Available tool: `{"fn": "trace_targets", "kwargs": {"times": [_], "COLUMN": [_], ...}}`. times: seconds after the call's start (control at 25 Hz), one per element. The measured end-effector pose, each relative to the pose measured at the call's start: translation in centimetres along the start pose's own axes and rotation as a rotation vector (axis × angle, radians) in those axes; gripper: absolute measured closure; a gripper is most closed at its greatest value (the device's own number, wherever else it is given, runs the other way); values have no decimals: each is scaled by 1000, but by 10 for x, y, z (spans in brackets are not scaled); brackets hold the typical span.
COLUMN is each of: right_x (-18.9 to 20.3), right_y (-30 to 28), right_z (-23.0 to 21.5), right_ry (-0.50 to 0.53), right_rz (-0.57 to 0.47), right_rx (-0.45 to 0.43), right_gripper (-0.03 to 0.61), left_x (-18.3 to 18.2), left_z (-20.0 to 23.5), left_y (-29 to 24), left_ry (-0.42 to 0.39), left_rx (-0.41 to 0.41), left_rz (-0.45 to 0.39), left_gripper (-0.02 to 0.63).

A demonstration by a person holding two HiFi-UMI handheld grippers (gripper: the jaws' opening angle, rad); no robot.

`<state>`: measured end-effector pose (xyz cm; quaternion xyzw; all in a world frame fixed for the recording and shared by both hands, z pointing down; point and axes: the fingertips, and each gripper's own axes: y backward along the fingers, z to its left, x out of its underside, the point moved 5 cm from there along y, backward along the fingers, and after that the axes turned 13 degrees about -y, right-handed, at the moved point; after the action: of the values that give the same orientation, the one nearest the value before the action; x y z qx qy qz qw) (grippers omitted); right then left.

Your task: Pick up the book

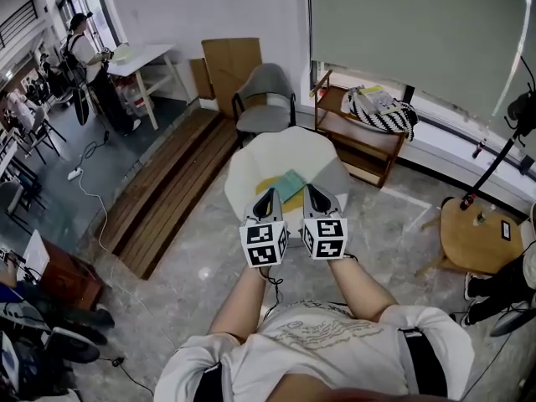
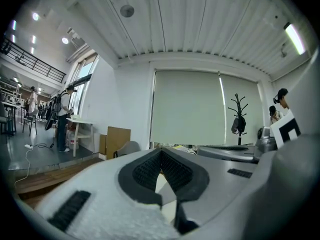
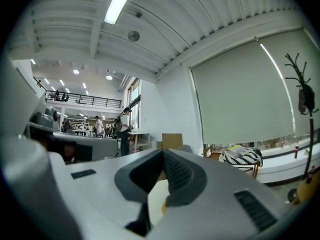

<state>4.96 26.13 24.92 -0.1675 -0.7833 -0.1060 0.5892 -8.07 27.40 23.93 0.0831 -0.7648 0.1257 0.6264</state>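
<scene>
There, a thin teal book (image 1: 291,185) flat on the white table (image 1: 254,159)

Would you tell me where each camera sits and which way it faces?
Head view: on the person's head, looking steeply down at table and book; forearms, left tool, right tool show.
Left gripper view: on the left tool, looking level along its shut jaws at the blind; right tool at right.
Right gripper view: on the right tool, level along its shut jaws, same blind; left tool at left.
Shared: head and right gripper views both show the striped bag.
</scene>
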Motion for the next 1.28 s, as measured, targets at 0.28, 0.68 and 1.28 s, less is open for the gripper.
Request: {"fn": "trace_targets", "kwargs": {"times": [0.28, 0.68, 1.28], "right_x": [8, 0, -33], "right_y": [-22, -87, -193], "right_z": [6, -24, -91], "right_ry": [-9, -17, -6], "right_rz": [-5, -32, -52], "right_rx": [0, 4, 11], "right_gripper": [551, 551, 551], "left_x": [16, 16, 0], "left_z": [16, 33, 44], "left_y": [-9, -77, -209], "left_ry": [9, -17, -32], "left_rx": [14, 25, 48], "left_rz": [22, 18, 7], "left_gripper": [594, 594, 594]}}
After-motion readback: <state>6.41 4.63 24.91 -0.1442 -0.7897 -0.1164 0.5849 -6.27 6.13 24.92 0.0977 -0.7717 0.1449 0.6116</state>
